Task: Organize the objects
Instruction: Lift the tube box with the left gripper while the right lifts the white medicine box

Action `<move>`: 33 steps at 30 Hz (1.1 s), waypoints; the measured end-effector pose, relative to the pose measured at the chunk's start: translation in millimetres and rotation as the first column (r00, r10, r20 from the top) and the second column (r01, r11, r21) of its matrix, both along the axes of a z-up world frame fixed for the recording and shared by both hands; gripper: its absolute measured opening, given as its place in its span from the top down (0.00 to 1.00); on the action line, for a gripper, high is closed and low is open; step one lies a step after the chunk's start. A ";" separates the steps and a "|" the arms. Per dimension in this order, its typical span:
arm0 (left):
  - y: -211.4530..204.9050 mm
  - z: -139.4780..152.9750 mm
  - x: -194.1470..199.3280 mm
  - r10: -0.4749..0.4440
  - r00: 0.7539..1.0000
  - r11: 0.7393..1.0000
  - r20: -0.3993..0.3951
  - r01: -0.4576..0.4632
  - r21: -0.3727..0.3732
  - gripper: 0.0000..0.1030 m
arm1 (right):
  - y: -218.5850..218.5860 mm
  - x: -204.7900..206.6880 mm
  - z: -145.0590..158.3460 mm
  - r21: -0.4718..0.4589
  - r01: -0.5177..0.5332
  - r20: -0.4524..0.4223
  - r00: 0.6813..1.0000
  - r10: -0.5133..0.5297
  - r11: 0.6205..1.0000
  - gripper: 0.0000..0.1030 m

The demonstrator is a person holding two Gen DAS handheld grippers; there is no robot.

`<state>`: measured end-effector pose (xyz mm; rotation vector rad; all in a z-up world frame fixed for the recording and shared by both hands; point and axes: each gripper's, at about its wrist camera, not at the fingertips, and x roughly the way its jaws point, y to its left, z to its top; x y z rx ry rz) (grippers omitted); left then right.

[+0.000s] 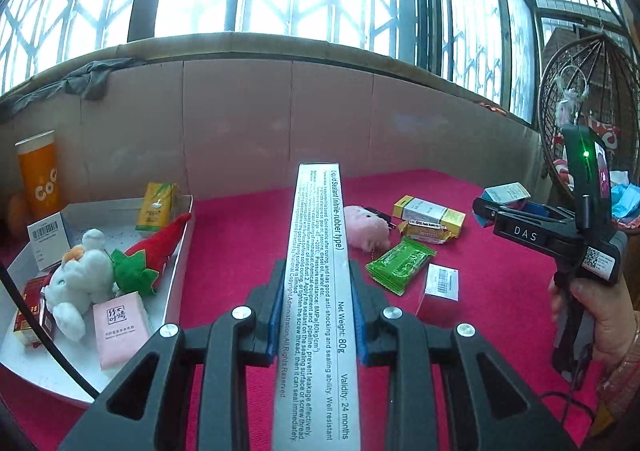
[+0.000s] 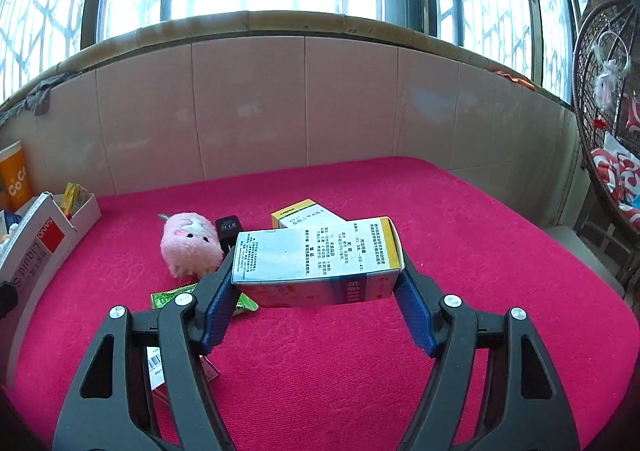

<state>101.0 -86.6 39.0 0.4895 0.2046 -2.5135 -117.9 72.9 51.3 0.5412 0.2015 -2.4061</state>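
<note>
**Inspector:** Nearest the lens, the left tongs [image 1: 316, 311] are clenched on a long grey sealant box [image 1: 316, 251]. Its long axis runs straight ahead along the fingers, far end raised above the red surface [image 1: 248, 219].

**Assistant:** And the white tray [image 1: 182, 263]?

**Inspector:** It lies to the left of those tongs, just beside them. It already holds a white plush toy [image 1: 78, 283], a red chilli plush [image 1: 156, 247], a pink tissue pack [image 1: 120, 327] and a yellow carton [image 1: 156, 207]. The left hand is clearly the nearer one to it.

**Assistant:** The right side?

**Inspector:** The right tongs [image 2: 316, 291] grasp a blue-and-white medicine box [image 2: 316, 259] crosswise, long axis spanning from pad to pad, lifted off the surface. The tray sits well apart, at the far left edge of that view.

**Assistant:** What remains loose?

**Inspector:** A pink pig plush [image 2: 190, 247], a black adapter [image 2: 229, 231], a yellow-edged box [image 2: 304, 215] and a green sachet [image 1: 400, 263]. A small white labelled item [image 1: 442, 283] lies near the sachet; possibly a card, the view does not settle it.

**Assistant:** Judgement?

**Inspector:** The sealant box likely goes in first, swung left, laid lengthwise along the free front strip.
</note>
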 end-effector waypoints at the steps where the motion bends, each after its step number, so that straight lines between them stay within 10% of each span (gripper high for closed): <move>1: 1.3 1.3 -1.4 -0.001 1.000 1.000 0.001 0.001 -0.008 0.74 | 1.3 0.2 0.1 -0.004 0.001 0.001 1.000 -0.001 1.000 0.30; 33: 4.3 4.8 32.7 0.091 0.996 0.995 -0.014 -0.092 -0.039 0.74 | -21.8 73.6 -1.5 0.018 -0.099 -0.061 0.993 0.099 0.995 0.30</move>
